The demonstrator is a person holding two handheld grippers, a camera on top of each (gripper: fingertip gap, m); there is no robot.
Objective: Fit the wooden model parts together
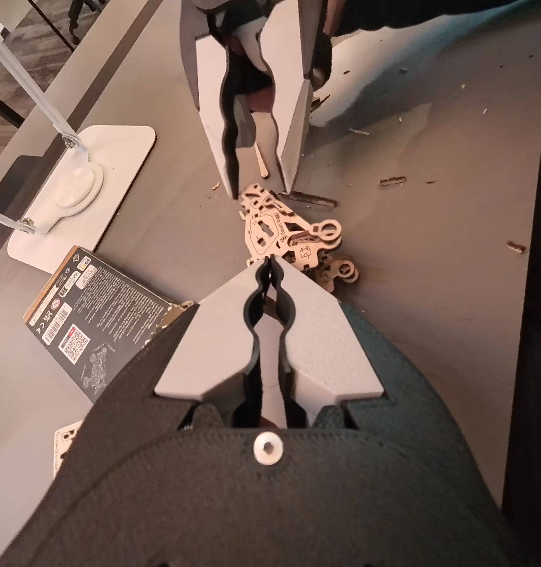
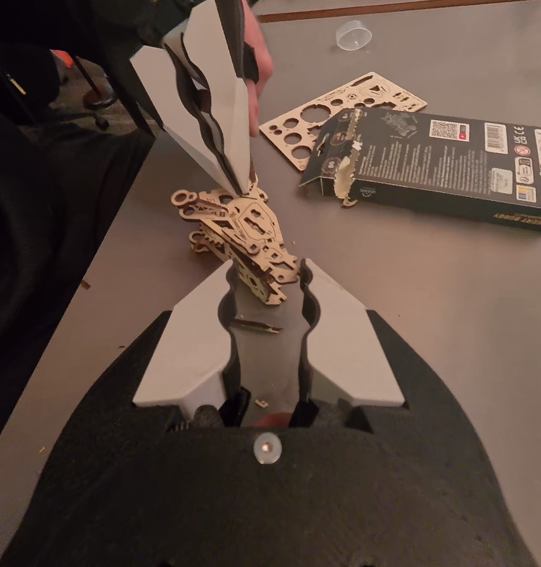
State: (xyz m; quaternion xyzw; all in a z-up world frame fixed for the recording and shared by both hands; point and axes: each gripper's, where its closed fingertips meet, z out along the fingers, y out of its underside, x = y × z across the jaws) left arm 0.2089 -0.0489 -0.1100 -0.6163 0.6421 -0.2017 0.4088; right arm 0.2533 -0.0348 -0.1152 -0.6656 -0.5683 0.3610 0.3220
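Note:
The light wooden model (image 1: 272, 233), a stack of laser-cut flat parts, lies tilted on the grey table. My left gripper (image 1: 269, 260) is shut on its near edge; in the right wrist view this gripper (image 2: 241, 190) comes down from above and pinches the model's (image 2: 247, 227) far edge. My right gripper (image 2: 267, 267) is open, and the model's near end sits between its fingertips. In the left wrist view the right gripper (image 1: 261, 194) stands open just behind the model with its tips near the table.
A torn black box (image 2: 447, 159) lies beside the model and also shows in the left wrist view (image 1: 88, 310). A punched-out wooden sheet (image 2: 324, 122), a clear cup (image 2: 353, 35), a white stand base (image 1: 79, 190), a dark sliver (image 2: 257, 325) and wood scraps (image 1: 391, 181) are around. The table edge (image 2: 88, 245) is close. Spacing between my two grippers at the tips: around 6 centimetres.

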